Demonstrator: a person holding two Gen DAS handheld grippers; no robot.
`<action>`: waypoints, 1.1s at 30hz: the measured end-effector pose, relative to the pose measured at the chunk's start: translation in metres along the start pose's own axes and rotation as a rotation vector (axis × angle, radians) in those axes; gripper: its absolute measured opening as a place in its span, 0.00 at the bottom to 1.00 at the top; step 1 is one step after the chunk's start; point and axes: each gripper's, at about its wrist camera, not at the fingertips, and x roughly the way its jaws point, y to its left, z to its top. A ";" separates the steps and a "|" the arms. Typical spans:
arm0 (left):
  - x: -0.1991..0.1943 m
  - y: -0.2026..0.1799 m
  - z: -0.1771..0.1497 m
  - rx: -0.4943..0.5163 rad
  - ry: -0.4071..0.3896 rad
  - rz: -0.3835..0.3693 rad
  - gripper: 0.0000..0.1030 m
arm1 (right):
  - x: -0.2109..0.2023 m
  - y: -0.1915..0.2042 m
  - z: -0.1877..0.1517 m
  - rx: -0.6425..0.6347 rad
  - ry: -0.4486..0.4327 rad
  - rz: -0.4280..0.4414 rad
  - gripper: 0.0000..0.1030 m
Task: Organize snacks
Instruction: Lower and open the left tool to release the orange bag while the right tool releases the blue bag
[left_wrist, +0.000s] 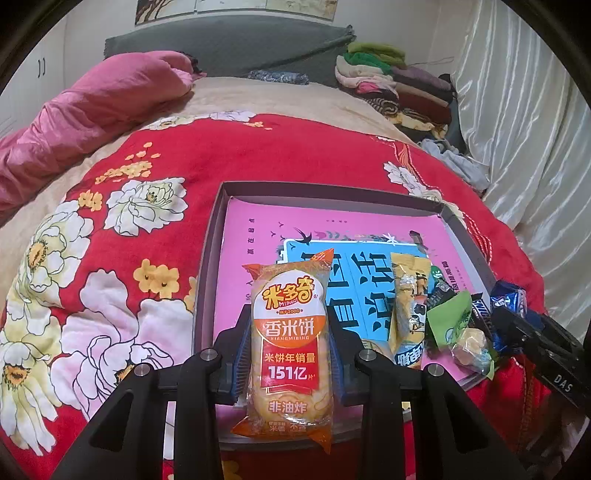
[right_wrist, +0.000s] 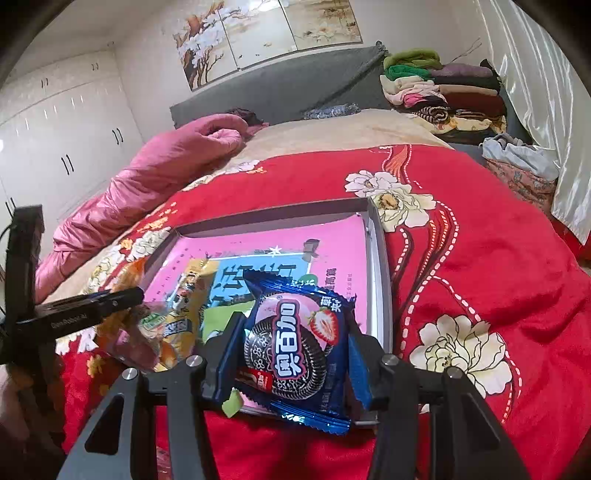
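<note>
Spread beneath both tools: a bed under a red quilted cover with white and yellow flowers (left_wrist: 155, 170). Ahead of and under the left tool (left_wrist: 291, 354): a shallow grey cardboard box with a pink and blue printed sheet on its floor (left_wrist: 221, 221). Clamped between the left tool's blue pads: an orange clear-film pack of rice crackers (left_wrist: 291, 332), standing lengthwise over the box's near rim. Clamped in the right tool (right_wrist: 295, 350): a blue foil pack of strawberry sandwich cookies (right_wrist: 295, 339), over the box's near right part, its lower edge past the rim.

Best handled, judging from this, as one placement at a time. Carry the rice crackers forward onto the bare pink floor to the left tool's front-left, lower until the pack lies flat, then release; a light squeeze only, since crackers probably crush. Set the cookies on the bare floor ahead of the right tool, clear of the loose pile, keeping the two tools apart, as they sit close over one box.

To the left tool's right, inside the box: a yellow stick-shaped pouch with a cartoon cow (left_wrist: 406, 306), a small green wrapper (left_wrist: 447, 317), a pale sweet in clear twist wrap (left_wrist: 471, 347), and dark bars (left_wrist: 480, 317) behind.

Hard to make out: how many dark bars, overlapped and partly behind the right tool's body. Hidden by each pack: the pad contact and the box floor below. Unclear whether either pack touches the box.
</note>
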 end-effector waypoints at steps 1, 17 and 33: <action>0.000 0.000 0.000 0.002 0.000 0.002 0.35 | 0.001 0.000 0.000 -0.001 0.002 -0.006 0.49; 0.001 -0.004 0.001 0.017 0.018 -0.005 0.35 | 0.010 -0.006 0.001 0.015 0.013 -0.017 0.51; -0.001 -0.009 0.000 0.026 0.022 -0.014 0.36 | -0.002 -0.008 0.001 0.031 -0.014 -0.016 0.56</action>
